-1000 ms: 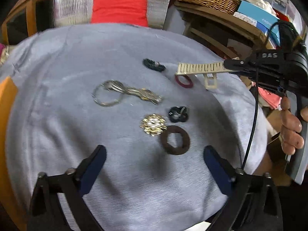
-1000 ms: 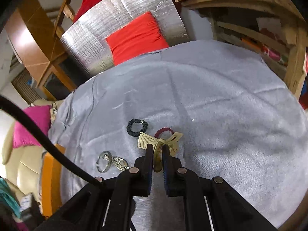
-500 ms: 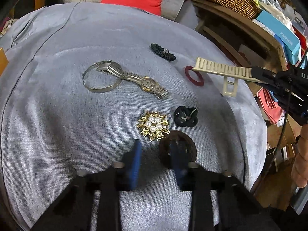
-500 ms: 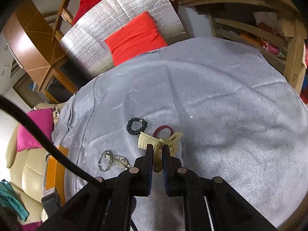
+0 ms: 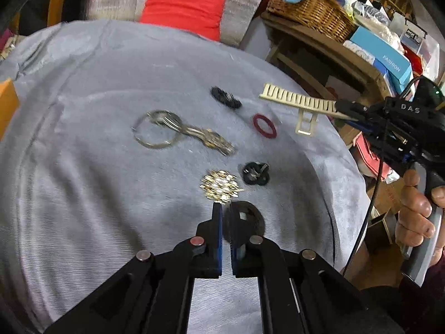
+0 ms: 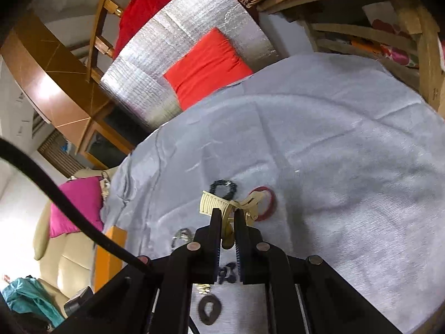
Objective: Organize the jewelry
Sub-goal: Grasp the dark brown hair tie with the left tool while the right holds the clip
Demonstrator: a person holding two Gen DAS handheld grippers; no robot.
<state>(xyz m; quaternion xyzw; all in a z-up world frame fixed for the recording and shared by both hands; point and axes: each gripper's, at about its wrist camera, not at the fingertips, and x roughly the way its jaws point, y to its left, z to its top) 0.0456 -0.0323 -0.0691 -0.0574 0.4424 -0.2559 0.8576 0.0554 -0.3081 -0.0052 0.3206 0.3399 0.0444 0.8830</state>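
Observation:
My left gripper (image 5: pixel 225 213) is shut on the rim of a dark brown ring (image 5: pixel 246 221) lying on the grey cloth (image 5: pixel 97 181). A gold pearl brooch (image 5: pixel 221 186) lies just beyond the fingertips, a black knot piece (image 5: pixel 256 173) to its right. A silver bangle and watch (image 5: pixel 180 135), a red ring (image 5: pixel 264 125) and a black scrunchie (image 5: pixel 225 98) lie farther back. My right gripper (image 6: pixel 228 214) is shut on a cream hair claw clip (image 6: pixel 222 204), also seen held above the cloth in the left wrist view (image 5: pixel 301 105).
A red cushion (image 5: pixel 183 9) on a silver sheet lies beyond the cloth. A wooden shelf with a wicker basket (image 5: pixel 308 8) and boxes stands at the right. An orange box (image 6: pixel 109 253) sits at the cloth's left edge.
My left gripper closed from wide open onto the dark brown ring. The right gripper kept holding the claw clip above the cloth, drifting slightly.

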